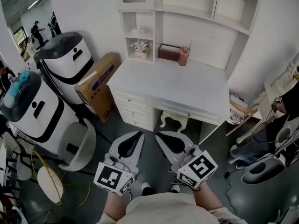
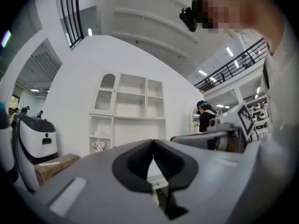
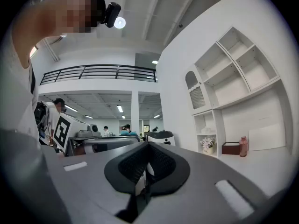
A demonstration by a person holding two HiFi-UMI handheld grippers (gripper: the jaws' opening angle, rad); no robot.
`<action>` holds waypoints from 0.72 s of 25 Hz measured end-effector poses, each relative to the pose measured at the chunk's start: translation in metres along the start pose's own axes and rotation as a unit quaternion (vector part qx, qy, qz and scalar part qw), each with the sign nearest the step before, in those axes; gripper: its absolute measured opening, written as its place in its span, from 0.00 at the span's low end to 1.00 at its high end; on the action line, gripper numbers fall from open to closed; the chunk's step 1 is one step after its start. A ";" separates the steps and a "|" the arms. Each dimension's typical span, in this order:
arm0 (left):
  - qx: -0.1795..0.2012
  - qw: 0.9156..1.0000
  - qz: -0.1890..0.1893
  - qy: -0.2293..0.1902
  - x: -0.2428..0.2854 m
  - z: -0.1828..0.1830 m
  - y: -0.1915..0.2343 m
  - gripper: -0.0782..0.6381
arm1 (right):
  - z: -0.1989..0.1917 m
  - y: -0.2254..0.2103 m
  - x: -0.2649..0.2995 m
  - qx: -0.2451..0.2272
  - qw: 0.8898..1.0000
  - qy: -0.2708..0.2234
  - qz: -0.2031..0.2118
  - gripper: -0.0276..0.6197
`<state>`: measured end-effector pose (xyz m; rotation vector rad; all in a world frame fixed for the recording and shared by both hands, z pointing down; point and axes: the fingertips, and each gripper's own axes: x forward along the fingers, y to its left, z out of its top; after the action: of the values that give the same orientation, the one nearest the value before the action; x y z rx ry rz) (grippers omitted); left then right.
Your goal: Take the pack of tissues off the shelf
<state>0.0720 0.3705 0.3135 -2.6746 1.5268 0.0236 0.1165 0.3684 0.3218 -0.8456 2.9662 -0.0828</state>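
The pack of tissues (image 1: 138,31) is a small white bundle on a shelf of the white desk unit (image 1: 177,85), just above a pot of flowers (image 1: 140,47). It also shows in the left gripper view as the pack (image 2: 99,134) and faintly in the right gripper view as the pack (image 3: 207,130). My left gripper (image 1: 139,135) and right gripper (image 1: 159,135) hover side by side over the floor in front of the desk, well short of the shelf. Both are shut with nothing between the pads, as seen at the left gripper (image 2: 153,142) and the right gripper (image 3: 148,145).
A brown box (image 1: 168,52) and a pink bottle (image 1: 183,56) stand at the back of the desktop. Two white machines (image 1: 65,62) and a cardboard box (image 1: 98,85) stand to the left. A stool (image 1: 175,120) sits under the desk. A chair and cables lie at right.
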 end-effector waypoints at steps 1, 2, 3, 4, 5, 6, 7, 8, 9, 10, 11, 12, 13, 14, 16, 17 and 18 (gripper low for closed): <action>-0.001 1.000 -0.001 0.000 0.000 0.000 0.001 0.11 | -0.001 0.001 0.001 0.001 1.000 0.001 0.000 0.04; -0.001 1.000 -0.001 0.000 -0.001 0.000 0.003 0.11 | -0.003 0.002 0.003 0.002 1.000 0.002 0.000 0.04; -0.002 1.000 -0.002 0.000 -0.001 -0.001 0.004 0.11 | -0.004 0.002 0.005 0.002 1.000 0.003 0.000 0.04; -0.003 1.000 -0.004 0.000 -0.001 -0.001 0.006 0.11 | -0.004 0.003 0.006 0.002 1.000 0.003 -0.001 0.04; -0.005 1.000 -0.005 0.000 -0.001 -0.002 0.008 0.11 | -0.005 0.003 0.008 0.002 1.000 0.004 -0.002 0.04; -0.005 1.000 -0.005 0.001 -0.001 -0.003 0.010 0.11 | -0.005 0.004 0.010 0.001 1.000 0.004 -0.003 0.04; -0.006 1.000 -0.006 0.001 -0.002 -0.004 0.011 0.11 | -0.005 0.004 0.011 0.000 1.000 0.004 -0.005 0.04; -0.006 1.000 -0.007 0.001 -0.002 -0.004 0.012 0.11 | -0.005 0.004 0.012 -0.001 1.000 0.004 -0.006 0.04; -0.006 1.000 -0.008 0.000 -0.002 -0.004 0.013 0.11 | -0.005 0.004 0.014 -0.001 1.000 0.004 -0.007 0.04; -0.005 1.000 -0.009 0.000 -0.002 -0.005 0.015 0.11 | -0.005 0.003 0.015 -0.002 1.000 0.005 -0.008 0.04; -0.005 1.000 -0.011 0.000 -0.002 -0.004 0.016 0.11 | -0.005 0.004 0.017 -0.002 1.000 0.006 -0.009 0.04; -0.005 1.000 -0.012 0.000 -0.002 -0.004 0.019 0.11 | -0.005 0.004 0.020 -0.002 1.000 0.007 -0.009 0.04; -0.006 1.000 -0.012 0.000 -0.003 -0.003 0.021 0.11 | -0.005 0.005 0.022 -0.002 1.000 0.007 -0.009 0.04; -0.007 1.000 -0.013 -0.001 -0.003 -0.003 0.025 0.11 | -0.004 0.006 0.026 -0.003 1.000 0.008 -0.009 0.04; -0.009 1.000 -0.013 -0.003 -0.005 -0.001 0.032 0.11 | -0.002 0.008 0.033 -0.007 1.000 0.007 -0.010 0.04; -0.008 1.000 -0.012 -0.004 -0.005 0.000 0.036 0.11 | 0.000 0.009 0.038 -0.008 1.000 0.004 -0.010 0.04; -0.006 1.000 -0.012 -0.005 -0.006 0.001 0.041 0.11 | 0.001 0.011 0.042 -0.010 1.000 0.001 -0.009 0.04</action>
<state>0.0337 0.3553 0.3111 -2.6962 1.4961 0.0456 0.0750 0.3554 0.3182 -0.8749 2.9668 -0.0563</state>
